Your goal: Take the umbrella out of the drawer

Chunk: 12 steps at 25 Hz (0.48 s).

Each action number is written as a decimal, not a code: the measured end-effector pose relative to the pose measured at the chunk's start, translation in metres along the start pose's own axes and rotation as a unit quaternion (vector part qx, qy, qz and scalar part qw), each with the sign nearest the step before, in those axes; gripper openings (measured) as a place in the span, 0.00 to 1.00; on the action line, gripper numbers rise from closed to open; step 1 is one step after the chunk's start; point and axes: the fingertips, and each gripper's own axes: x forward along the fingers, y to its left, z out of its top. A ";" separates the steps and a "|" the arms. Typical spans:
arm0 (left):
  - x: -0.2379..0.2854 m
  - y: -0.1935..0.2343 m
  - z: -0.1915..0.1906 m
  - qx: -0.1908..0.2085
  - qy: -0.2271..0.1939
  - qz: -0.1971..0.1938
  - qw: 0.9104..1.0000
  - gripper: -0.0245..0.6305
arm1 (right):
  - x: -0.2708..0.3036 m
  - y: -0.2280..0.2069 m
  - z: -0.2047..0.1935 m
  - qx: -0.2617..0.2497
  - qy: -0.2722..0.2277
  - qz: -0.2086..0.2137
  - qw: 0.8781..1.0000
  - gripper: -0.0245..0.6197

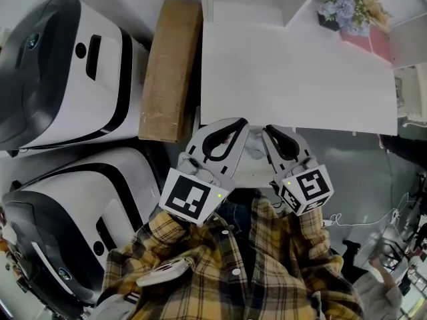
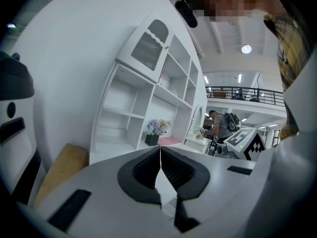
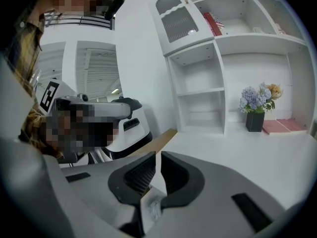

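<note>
No umbrella and no drawer show in any view. Both grippers hang close to the person's plaid shirt, in front of a white cabinet top. My left gripper is shut with nothing in it; in the left gripper view its dark pads meet at the tips. Just to its right, my right gripper is also shut and empty, its pads nearly touching. Each gripper points toward the white shelf unit.
A pot of flowers and pink books sit at the cabinet's back right. A cardboard box stands left of the cabinet. Two large white-and-black machines fill the left. A person stands far off.
</note>
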 end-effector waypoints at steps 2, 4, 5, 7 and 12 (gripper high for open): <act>0.001 0.003 -0.005 -0.002 0.005 0.002 1.000 0.07 | 0.003 0.000 -0.011 -0.004 0.015 0.006 1.000 0.08; 0.001 0.005 -0.010 -0.005 0.008 0.004 1.000 0.07 | 0.008 0.000 -0.024 -0.007 0.035 0.015 0.999 0.17; 0.001 0.007 -0.013 -0.006 0.009 0.005 1.000 0.07 | 0.010 0.001 -0.031 -0.008 0.048 0.018 0.999 0.20; 0.001 0.010 -0.017 -0.009 0.014 0.007 1.000 0.07 | 0.014 0.002 -0.046 -0.014 0.073 0.023 0.997 0.21; 0.005 0.015 -0.029 -0.012 0.024 0.011 1.000 0.07 | 0.022 0.004 -0.084 -0.031 0.127 0.043 0.990 0.30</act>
